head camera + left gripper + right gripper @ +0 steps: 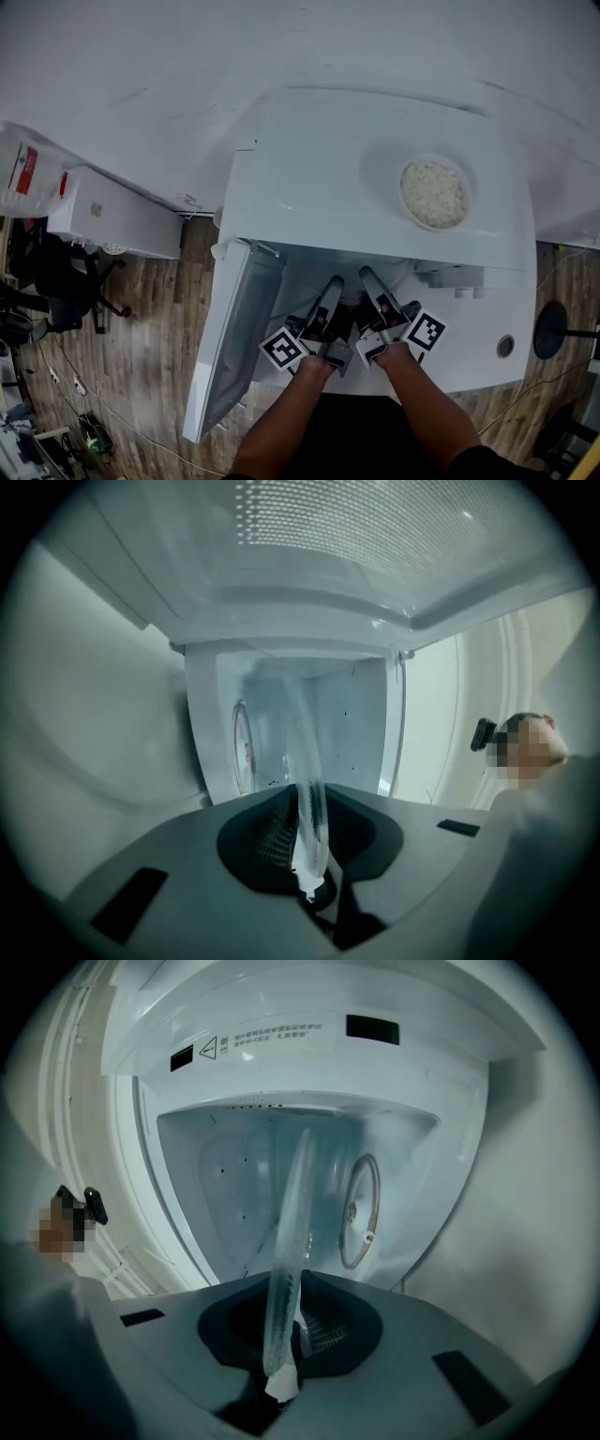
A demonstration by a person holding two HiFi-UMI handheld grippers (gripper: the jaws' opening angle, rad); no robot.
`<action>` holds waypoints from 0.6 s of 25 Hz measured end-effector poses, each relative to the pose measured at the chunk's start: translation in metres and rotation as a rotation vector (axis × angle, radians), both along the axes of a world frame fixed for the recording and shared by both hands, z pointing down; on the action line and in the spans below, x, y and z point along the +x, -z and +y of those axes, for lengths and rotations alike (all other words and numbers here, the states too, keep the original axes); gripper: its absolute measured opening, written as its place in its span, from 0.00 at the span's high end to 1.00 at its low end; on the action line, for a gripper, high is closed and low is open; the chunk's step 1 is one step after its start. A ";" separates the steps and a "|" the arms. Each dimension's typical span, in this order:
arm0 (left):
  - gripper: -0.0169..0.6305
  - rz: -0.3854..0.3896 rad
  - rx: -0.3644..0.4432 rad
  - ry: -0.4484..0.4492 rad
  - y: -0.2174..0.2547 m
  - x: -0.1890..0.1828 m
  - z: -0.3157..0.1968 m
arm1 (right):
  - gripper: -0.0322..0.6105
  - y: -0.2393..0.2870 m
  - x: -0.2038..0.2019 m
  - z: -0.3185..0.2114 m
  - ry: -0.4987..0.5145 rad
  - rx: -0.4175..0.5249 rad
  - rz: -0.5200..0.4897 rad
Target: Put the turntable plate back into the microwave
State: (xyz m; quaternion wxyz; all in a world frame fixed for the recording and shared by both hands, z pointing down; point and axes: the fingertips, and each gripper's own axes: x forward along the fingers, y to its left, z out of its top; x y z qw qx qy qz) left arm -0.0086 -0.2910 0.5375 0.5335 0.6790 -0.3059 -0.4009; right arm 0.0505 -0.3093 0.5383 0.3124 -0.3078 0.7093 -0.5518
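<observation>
We see a white desk (131, 66) filling the far part of the head view, with the microwave (375, 202) standing at the middle of its near edge. The microwave's door (234, 328) is swung open toward the left, out over the wood floor (141, 337). A bowl of rice (434, 193) sits on the microwave's top, toward the right.

Below the desk's left near edge stand a white cabinet (112, 216) and a black office chair (56, 281).

The left gripper (335, 284) and right gripper (367, 277) both reach into the open cavity. Each has its jaws clamped on the rim of the glass turntable plate (305, 789) (286, 1269), which is held between them inside the microwave's mouth.
</observation>
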 end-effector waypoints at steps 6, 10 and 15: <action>0.87 0.061 0.013 -0.016 0.005 0.008 -0.009 | 0.85 0.002 0.009 0.001 0.012 0.019 0.061; 0.87 0.094 0.007 0.002 0.005 0.008 -0.020 | 0.83 0.004 0.012 0.010 0.014 0.023 0.074; 0.87 0.089 -0.007 0.005 0.001 0.011 -0.028 | 0.83 0.001 0.017 0.006 -0.038 -0.011 0.037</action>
